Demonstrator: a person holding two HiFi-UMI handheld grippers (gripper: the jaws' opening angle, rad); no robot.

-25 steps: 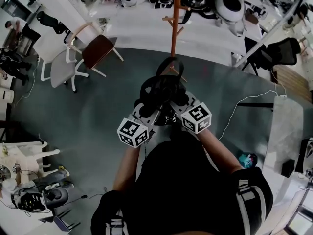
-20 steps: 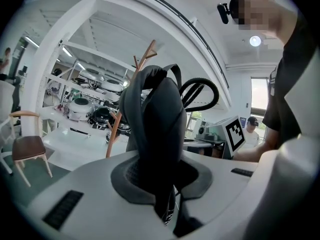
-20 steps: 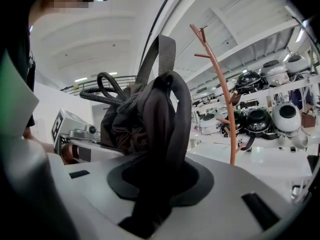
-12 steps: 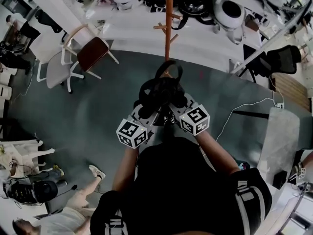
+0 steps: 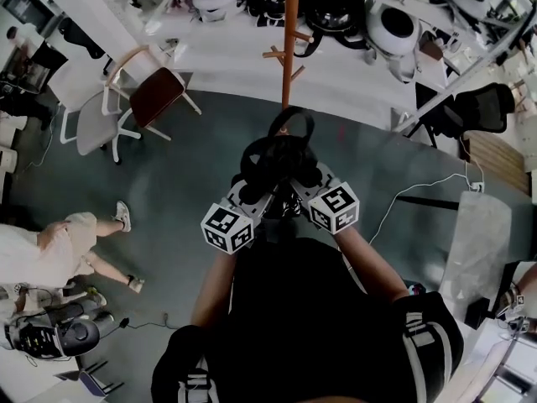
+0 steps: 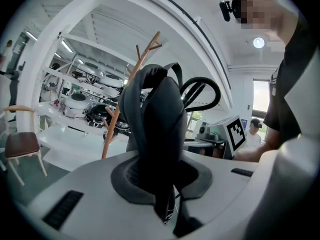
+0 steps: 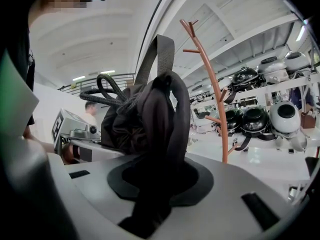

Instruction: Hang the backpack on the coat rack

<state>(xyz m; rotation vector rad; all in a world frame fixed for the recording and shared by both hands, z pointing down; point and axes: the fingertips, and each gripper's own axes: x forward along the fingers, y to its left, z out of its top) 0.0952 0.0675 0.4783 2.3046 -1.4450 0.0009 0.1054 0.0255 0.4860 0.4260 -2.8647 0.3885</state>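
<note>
Wearing a black top (image 5: 319, 326) and reaching both forearms forward over the grey floor (image 5: 168, 183). Holding the left gripper (image 5: 254, 187) and the right gripper (image 5: 298, 181) side by side, marker cubes close together. Pinching a fold of the black backpack (image 5: 277, 154) in the left jaws, partly closed with the fabric squeezed between them. Clamping another bunch of the same fabric and a strap in the right jaws, set slightly wider. Carrying the backpack in the air just ahead of both grippers, with the carry loop (image 5: 291, 120) sticking out in front, apart from the coat rack (image 5: 289, 40). Facing that orange-brown rack straight ahead, with bare pegs branching off the pole. Seeing a brown-seated chair (image 5: 155, 91) to the left of it, and white shelves (image 5: 243, 53) behind, loaded with round black-and-white helmet-like things (image 5: 393, 11).
</note>
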